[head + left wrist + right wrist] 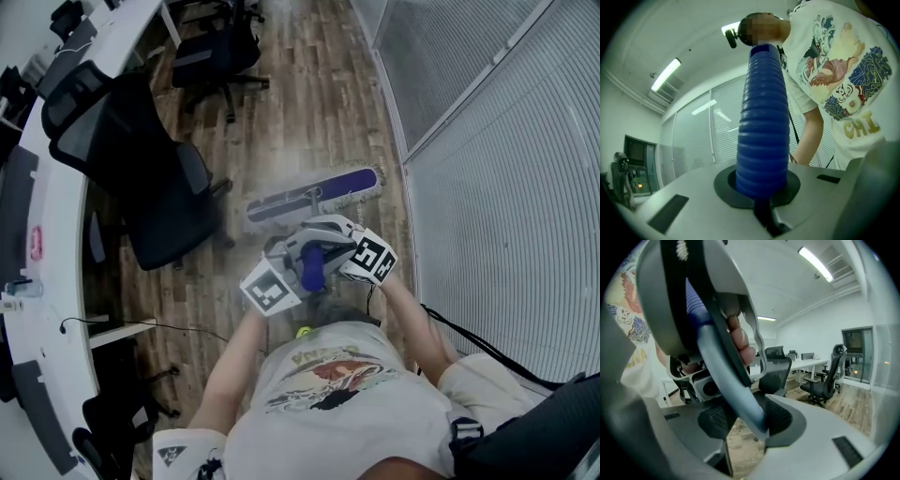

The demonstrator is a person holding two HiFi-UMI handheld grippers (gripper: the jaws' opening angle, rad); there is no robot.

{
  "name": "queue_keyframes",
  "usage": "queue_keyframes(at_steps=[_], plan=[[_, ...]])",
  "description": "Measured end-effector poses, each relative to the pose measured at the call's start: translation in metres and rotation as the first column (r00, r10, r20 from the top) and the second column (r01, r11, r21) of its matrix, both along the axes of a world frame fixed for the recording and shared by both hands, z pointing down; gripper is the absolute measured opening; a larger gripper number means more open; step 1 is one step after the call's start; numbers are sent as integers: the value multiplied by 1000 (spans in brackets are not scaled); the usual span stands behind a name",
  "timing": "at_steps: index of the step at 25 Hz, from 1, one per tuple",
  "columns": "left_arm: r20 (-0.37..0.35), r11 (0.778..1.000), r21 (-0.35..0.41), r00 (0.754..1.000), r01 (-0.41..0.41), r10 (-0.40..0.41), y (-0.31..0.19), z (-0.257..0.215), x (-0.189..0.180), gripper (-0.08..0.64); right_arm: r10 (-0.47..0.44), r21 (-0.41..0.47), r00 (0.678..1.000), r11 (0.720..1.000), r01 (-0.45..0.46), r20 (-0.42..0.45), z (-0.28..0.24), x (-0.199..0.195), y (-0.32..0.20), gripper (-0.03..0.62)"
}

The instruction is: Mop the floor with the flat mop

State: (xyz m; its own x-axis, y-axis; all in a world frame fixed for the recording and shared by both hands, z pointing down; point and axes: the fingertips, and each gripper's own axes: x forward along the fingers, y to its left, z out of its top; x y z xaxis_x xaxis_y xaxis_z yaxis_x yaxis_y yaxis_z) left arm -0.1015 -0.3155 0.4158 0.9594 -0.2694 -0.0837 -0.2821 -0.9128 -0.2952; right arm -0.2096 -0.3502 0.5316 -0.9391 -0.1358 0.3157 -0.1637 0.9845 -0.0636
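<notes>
An office chair (150, 178) stands well left of the left gripper (761, 190), whose jaws pinch the mop's ribbed blue grip (761, 117). Just beside it, the right gripper (740, 420) clamps the pale pole (726, 376). The mop head (314, 195) lies flat on the wood floor (309, 84), near and ahead of both.

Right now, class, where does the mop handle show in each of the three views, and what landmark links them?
Head view: mop handle at centre, just below the mop head.
Left gripper view: centre, its blue ribbed grip rising from the jaws.
Right gripper view: centre-left, its pale shaft slanting through the jaws.
Shared landmark: the person's printed T-shirt.
</notes>
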Motion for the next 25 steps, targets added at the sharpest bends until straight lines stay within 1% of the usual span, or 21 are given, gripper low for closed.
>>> queue_keyframes(at_steps=[3, 8, 10, 12, 15, 18, 22, 25], plan=[[-2, 1000, -5, 1000, 27, -27, -43, 0, -2, 11, -13, 14, 1000, 1000, 13, 11, -4, -2, -38, 164], [-6, 997, -38, 997, 74, -74, -111, -2, -7, 9, 3, 24, 998, 1000, -4, 62, -13, -4, -101, 157], [-9, 995, -38, 996, 93, -93, -132, -6, -4, 9, 12, 25, 997, 1000, -15, 80, -18, 1, -122, 155], [-1, 995, -30, 996, 90, -91, -146, -8, 7, 9, 28, 25, 995, 999, -30, 95, -22, 11, -137, 152], [16, 998, -18, 998, 62, -62, -160, -12, 24, 9, 56, 29, 992, 998, -59, 117, -27, 27, -153, 149], [33, 998, -16, 998, 57, -56, -165, -13, 31, 9, 55, 39, 991, 997, -60, 119, -31, 33, -159, 146], [25, 997, -36, 997, 68, -67, -156, -7, 32, 9, 32, 45, 994, 998, -37, 105, -27, 36, -148, 146], [21, 995, -62, 997, 77, -76, -137, 0, 31, 9, 11, 37, 995, 999, -15, 96, -20, 35, -127, 146]])
